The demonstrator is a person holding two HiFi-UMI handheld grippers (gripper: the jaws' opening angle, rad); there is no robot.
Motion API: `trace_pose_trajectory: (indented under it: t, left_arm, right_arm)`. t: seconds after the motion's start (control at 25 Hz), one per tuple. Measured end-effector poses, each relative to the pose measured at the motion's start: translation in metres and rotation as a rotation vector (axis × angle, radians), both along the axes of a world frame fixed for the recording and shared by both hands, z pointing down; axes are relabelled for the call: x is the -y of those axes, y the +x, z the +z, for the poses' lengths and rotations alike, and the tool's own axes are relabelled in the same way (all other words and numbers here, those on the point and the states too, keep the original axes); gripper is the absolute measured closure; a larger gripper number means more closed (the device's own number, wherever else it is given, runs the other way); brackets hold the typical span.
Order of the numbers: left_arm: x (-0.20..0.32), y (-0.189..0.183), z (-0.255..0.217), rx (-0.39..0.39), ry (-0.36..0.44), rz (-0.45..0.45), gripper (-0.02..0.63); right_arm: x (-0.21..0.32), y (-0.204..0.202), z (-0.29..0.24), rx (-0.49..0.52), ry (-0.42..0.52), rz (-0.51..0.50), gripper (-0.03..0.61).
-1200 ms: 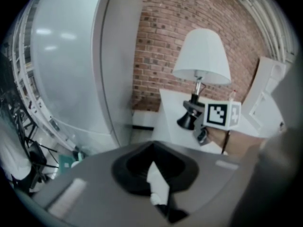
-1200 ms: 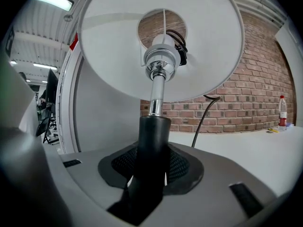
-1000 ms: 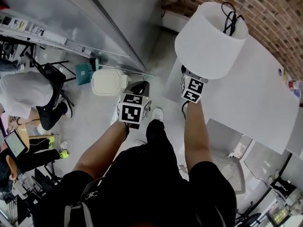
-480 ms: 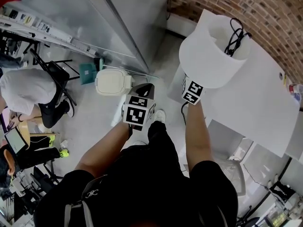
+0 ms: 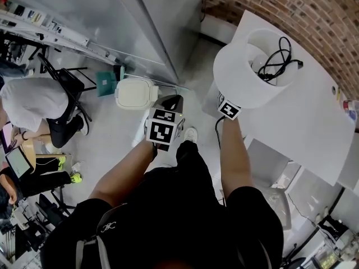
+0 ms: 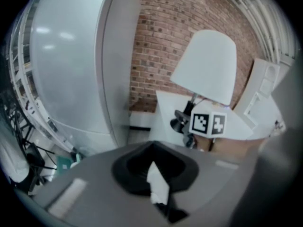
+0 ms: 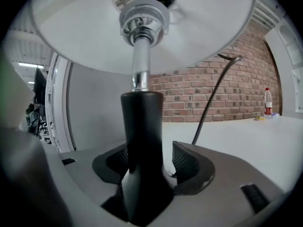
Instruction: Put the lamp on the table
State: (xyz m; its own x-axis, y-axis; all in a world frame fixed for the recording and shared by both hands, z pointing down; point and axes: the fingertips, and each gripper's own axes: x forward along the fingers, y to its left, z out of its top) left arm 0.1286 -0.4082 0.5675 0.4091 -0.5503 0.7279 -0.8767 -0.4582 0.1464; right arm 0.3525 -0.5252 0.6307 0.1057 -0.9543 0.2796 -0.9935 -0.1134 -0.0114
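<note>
The lamp [image 5: 247, 83] stands upright over the near corner of the white counter [image 5: 303, 116], its white shade [image 7: 203, 27] spreading above my right tool [image 7: 150, 159]. Its base is hidden from me, so I cannot tell whether it rests on the counter. The black stem [image 7: 142, 122] runs up between my right tool's jaws into a chrome neck under the shade. These jaws have just been opening. They now stand wide, with the right pad clearly apart from the stem and the stem close against the left one, so nothing is clamped. A black cord [image 5: 275, 63] lies coiled inside the top of the shade, and a length of it hangs down beside the stem.

My right forearm [image 5: 233, 150] reaches straight ahead, the tool nearly level, and its marker cube [image 5: 228, 110] is tucked under the shade's rim. My left forearm [image 5: 126, 170] is bent in front of me, well apart from the lamp. The left tool [image 5: 168, 102] tilts down toward the floor, with its jaws together and nothing between them.

A brick wall [image 5: 314, 10] runs behind the counter. A red-capped bottle [image 7: 268, 100] stands at the counter's far end.
</note>
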Motion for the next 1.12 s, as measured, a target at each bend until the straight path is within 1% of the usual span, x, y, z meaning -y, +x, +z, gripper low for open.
trace_pose_trajectory:
  t: [0.04, 0.16, 0.36, 0.56, 0.6, 0.68, 0.72, 0.8, 0.96, 1.04, 1.12]
  left_arm:
    - [0.000, -0.001, -0.001, -0.001, 0.001, -0.001, 0.617]
    - [0.002, -0.003, -0.004, -0.001, 0.003, -0.003, 0.617]
    - [0.005, 0.000, -0.010, -0.009, 0.021, 0.006, 0.617]
    - [0.007, 0.014, -0.018, -0.025, 0.039, 0.024, 0.617]
    - [0.007, 0.016, -0.019, -0.028, 0.044, 0.030, 0.617]
    - [0.005, 0.020, -0.022, -0.035, 0.050, 0.043, 0.617]
    - [0.005, 0.023, -0.024, -0.038, 0.053, 0.052, 0.617]
    - [0.002, 0.029, -0.029, -0.047, 0.062, 0.074, 0.617]
    - [-0.008, 0.036, -0.043, -0.072, 0.081, 0.125, 0.617]
    - [-0.016, 0.037, -0.053, -0.092, 0.090, 0.152, 0.617]
    - [-0.027, 0.037, -0.064, -0.100, 0.110, 0.182, 0.617]
  right_arm:
    - [-0.002, 0.002, 0.004, 0.019, -0.019, 0.009, 0.339]
    - [-0.011, -0.001, 0.016, 0.051, -0.080, 0.019, 0.324]
    - [-0.040, -0.017, 0.029, 0.035, -0.191, 0.033, 0.324]
    - [-0.069, -0.016, 0.031, 0.080, -0.245, 0.040, 0.324]
    - [-0.076, -0.017, 0.030, 0.093, -0.260, 0.039, 0.360]
    - [-0.091, -0.019, 0.025, 0.098, -0.283, 0.033, 0.567]
    - [-0.098, -0.021, 0.023, 0.090, -0.293, 0.027, 0.578]
    - [-0.110, -0.026, 0.016, 0.093, -0.313, 0.020, 0.580]
    - [-0.135, -0.046, -0.015, 0.200, -0.346, 0.019, 0.580]
    - [-0.145, -0.060, -0.042, 0.226, -0.319, 0.011, 0.580]
    - [-0.156, -0.073, -0.072, 0.239, -0.273, 0.008, 0.580]
